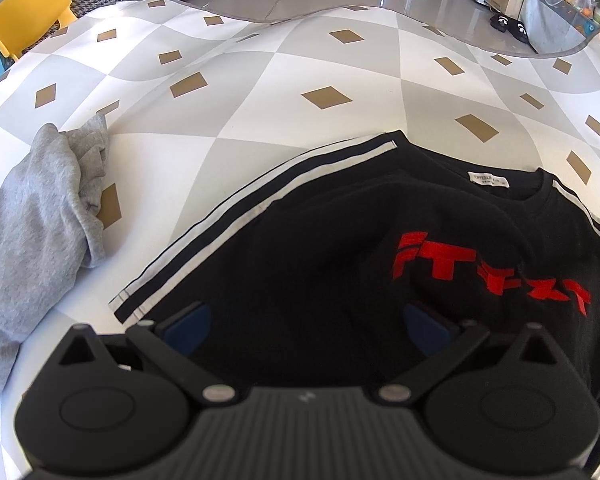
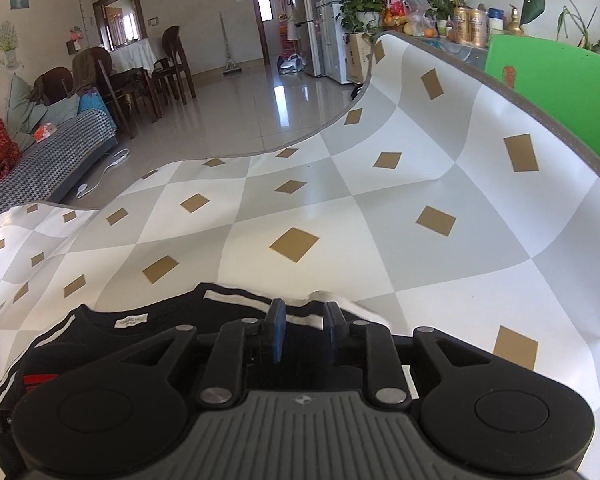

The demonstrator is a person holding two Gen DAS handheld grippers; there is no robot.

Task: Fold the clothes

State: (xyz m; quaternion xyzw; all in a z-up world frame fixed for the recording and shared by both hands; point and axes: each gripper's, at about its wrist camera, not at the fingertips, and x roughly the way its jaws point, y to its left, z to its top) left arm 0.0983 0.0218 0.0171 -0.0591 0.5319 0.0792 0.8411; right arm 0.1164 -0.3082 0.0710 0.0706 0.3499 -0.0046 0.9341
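Your left gripper (image 1: 306,322) hangs over the black T-shirt (image 1: 340,264), its blue pads spread wide apart with nothing pinched between them. The shirt lies flat on the checked mat (image 1: 280,80), front up, red lettering (image 1: 488,270) showing to the right of your left gripper, the neck label (image 1: 489,179) at the far edge. The white-striped sleeve (image 1: 236,216) runs out to the left. A grey garment (image 1: 36,216) lies crumpled on the mat, well apart from the shirt on the left.

Your right gripper (image 2: 304,334) sits above the shirt's other striped sleeve (image 2: 252,300), near the collar. Its jaws stand a little apart; no cloth is caught between the pads, and the sleeve lies on the mat beyond the tips. Beyond the mat's far right edge a green board (image 2: 560,88) stands.
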